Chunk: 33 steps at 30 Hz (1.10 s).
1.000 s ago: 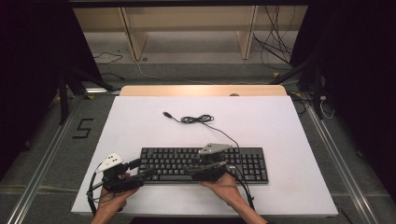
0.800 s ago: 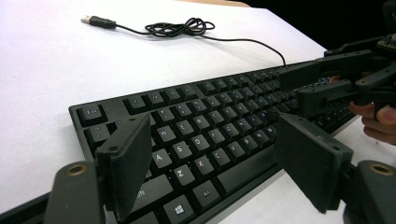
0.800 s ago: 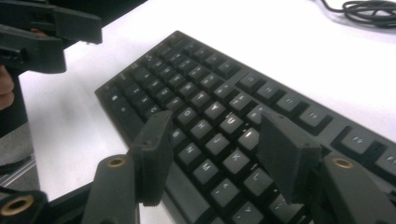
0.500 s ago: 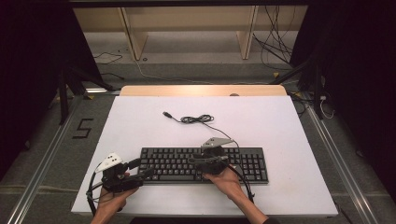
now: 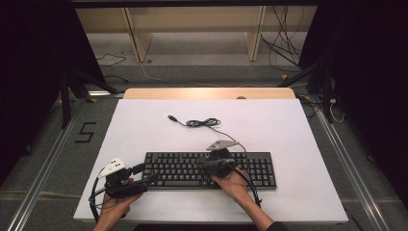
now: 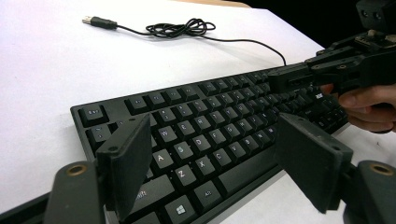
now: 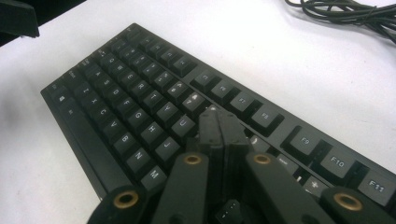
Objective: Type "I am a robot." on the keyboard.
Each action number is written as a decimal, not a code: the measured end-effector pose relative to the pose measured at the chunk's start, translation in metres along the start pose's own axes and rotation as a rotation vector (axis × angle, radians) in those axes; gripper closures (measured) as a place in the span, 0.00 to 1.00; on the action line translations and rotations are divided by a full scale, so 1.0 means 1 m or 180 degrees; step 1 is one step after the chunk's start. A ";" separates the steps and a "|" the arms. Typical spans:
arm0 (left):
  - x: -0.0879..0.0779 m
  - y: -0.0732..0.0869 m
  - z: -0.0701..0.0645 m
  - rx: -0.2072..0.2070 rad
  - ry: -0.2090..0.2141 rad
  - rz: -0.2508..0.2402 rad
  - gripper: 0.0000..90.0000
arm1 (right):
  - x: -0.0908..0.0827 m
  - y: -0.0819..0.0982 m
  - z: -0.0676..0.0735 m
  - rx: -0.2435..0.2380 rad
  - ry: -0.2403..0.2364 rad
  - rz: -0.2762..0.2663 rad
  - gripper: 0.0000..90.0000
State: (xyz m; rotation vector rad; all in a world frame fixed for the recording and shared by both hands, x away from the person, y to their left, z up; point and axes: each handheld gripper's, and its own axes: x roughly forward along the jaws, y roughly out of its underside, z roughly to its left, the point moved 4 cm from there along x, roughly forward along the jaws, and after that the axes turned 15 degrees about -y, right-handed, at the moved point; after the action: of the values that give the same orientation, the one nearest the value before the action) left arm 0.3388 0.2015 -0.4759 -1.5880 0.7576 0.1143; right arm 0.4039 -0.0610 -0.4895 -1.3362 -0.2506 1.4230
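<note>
Closed right gripper over keyboard; no containers.

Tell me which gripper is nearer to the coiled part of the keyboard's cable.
Right. The right gripper is over the middle of the keyboard, just below the cable coil. The left gripper sits off the keyboard's left end, farther from it.

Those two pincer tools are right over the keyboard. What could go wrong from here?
The right gripper has just shut its jaws, nothing between them, tips over the middle keys of the keyboard. Pushing down, that broad tip could catch two keys at once. The left gripper stands open at the keyboard's near left corner; a nudge there might slide the board. The loose cable coiled behind could snag if the board shifts.
</note>
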 end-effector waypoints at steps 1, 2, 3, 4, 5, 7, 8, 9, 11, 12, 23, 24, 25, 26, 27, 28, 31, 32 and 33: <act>0.000 0.000 0.000 -0.0019 0.0000 -0.0010 0.30 | 0.001 0.000 0.000 -0.0001 0.0003 0.0000 1.00; 0.000 0.000 0.000 -0.0016 -0.0001 -0.0008 0.30 | 0.001 0.000 0.000 0.0003 0.0003 0.0003 1.00; 0.000 0.000 0.000 -0.0017 -0.0001 -0.0007 0.30 | 0.002 0.000 0.000 0.0002 0.0004 0.0000 1.00; 0.000 0.000 0.000 -0.0018 -0.0001 -0.0008 0.30 | 0.002 0.000 0.000 0.0004 -0.0008 0.0002 1.00; 0.000 0.000 0.000 -0.0018 -0.0001 -0.0007 0.30 | 0.003 -0.001 0.000 0.0006 -0.0008 -0.0001 1.00; 0.000 0.000 0.000 -0.0001 0.0001 0.0001 0.30 | 0.003 -0.001 0.000 -0.0016 -0.0005 -0.0008 1.00; 0.001 0.000 -0.001 0.0007 0.0006 -0.0004 0.31 | 0.004 -0.001 0.001 0.0000 -0.0023 -0.0001 1.00; 0.001 0.000 -0.001 0.0021 0.0004 0.0004 0.31 | 0.004 -0.001 0.001 -0.0005 -0.0021 -0.0005 1.00; 0.004 -0.001 -0.001 0.0021 -0.0009 0.0009 0.34 | 0.004 -0.001 0.002 -0.0006 -0.0034 -0.0012 1.00; 0.005 -0.001 0.000 0.0022 -0.0018 0.0013 0.37 | 0.004 -0.001 0.003 -0.0006 -0.0052 -0.0010 1.00; 0.037 -0.011 -0.010 0.0135 -0.0026 0.0244 0.60 | -0.006 -0.002 0.014 -0.0034 -0.0179 -0.0100 0.56; 0.040 -0.012 -0.012 0.0158 -0.0026 0.0267 0.62 | -0.007 -0.002 0.015 -0.0035 -0.0193 -0.0108 0.53; 0.043 -0.012 -0.013 0.0176 -0.0015 0.0290 0.63 | -0.008 -0.002 0.016 -0.0049 -0.0203 -0.0121 0.51; 0.046 -0.013 -0.014 0.0205 -0.0011 0.0319 0.66 | -0.009 -0.003 0.017 -0.0043 -0.0213 -0.0134 0.49; 0.048 -0.013 -0.016 0.0203 -0.0003 0.0341 0.68 | -0.011 -0.003 0.018 -0.0040 -0.0227 -0.0145 0.47; 0.051 -0.013 -0.016 0.0261 -0.0006 0.0373 0.71 | -0.012 -0.003 0.019 -0.0049 -0.0235 -0.0162 0.46; 0.058 -0.014 -0.020 0.0310 -0.0005 0.0430 0.82 | -0.015 -0.003 0.021 -0.0059 -0.0243 -0.0175 0.43; 0.060 -0.014 -0.021 0.0305 -0.0017 0.0451 0.86 | -0.015 -0.002 0.022 -0.0066 -0.0249 -0.0172 0.42; 0.061 -0.015 -0.022 0.0333 -0.0021 0.0459 0.89 | -0.016 -0.002 0.022 -0.0071 -0.0259 -0.0179 0.42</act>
State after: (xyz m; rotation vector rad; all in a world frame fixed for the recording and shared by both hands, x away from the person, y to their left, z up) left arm 0.3862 0.1561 -0.4891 -1.4327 0.8594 0.1820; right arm 0.3834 -0.0620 -0.4711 -1.2811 -0.3559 1.4324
